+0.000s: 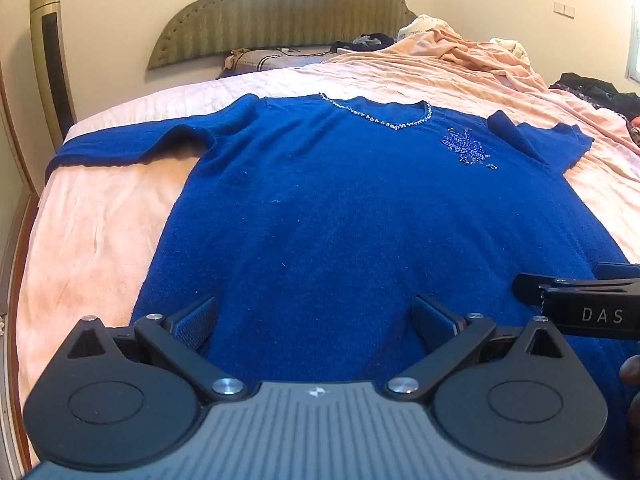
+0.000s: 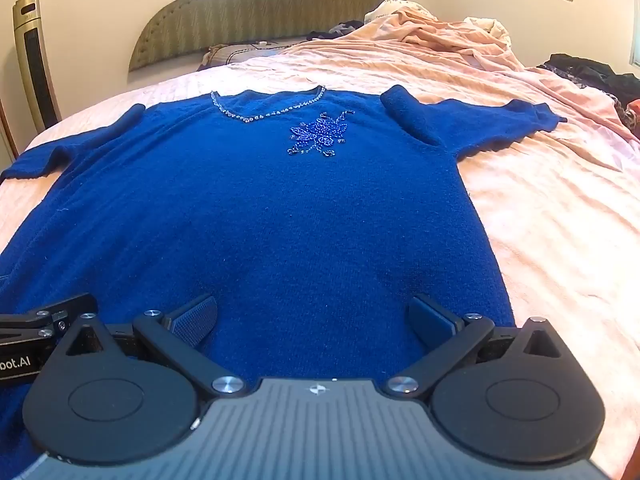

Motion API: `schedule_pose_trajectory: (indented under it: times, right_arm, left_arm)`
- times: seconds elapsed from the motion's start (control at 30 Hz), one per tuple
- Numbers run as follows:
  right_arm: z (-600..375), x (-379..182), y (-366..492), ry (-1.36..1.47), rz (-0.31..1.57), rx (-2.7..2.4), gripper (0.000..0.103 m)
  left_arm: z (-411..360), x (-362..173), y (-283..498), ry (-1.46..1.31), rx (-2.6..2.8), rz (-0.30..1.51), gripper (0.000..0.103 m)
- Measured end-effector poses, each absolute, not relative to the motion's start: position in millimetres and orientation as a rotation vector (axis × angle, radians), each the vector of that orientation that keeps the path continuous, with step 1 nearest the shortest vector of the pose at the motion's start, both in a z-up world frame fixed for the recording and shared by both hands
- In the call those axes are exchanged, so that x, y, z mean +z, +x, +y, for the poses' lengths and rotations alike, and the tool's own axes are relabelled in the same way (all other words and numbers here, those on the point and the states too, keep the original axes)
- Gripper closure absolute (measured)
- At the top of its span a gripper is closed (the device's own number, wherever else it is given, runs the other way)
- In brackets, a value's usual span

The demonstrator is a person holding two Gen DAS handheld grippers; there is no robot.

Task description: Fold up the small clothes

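Both the left gripper (image 1: 314,322) and right gripper (image 2: 312,320) are hovering spread wide and empty at bottom frame over the blue sweater (image 2: 256,216), lying flat mid-frame on the bed (image 2: 560,240), probably handling soft, floppy and light, best pinched at hem corners.

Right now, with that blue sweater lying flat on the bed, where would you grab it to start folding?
I'd probably take the blue sweater by its sleeve on the right, coming in from the bed's right side. That sleeve lies spread out past the body on the peach bedsheet, its edge free to pinch, so it could be folded across the chest. Both the left claw and the right claw are open.
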State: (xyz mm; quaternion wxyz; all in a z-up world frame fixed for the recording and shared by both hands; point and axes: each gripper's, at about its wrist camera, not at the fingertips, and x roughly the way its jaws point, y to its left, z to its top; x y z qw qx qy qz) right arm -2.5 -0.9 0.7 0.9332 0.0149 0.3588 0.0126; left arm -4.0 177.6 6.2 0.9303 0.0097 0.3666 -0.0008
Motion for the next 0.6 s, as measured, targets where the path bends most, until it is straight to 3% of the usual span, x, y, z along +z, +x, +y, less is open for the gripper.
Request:
schedule_pose_trajectory:
  times: [0.6]
  right_arm:
    - [0.9, 0.0, -4.6, 0.023, 0.726, 0.017, 0.000]
  left_arm:
    - [178.1, 7.9, -8.5, 0.003, -0.010, 0.736, 0.000]
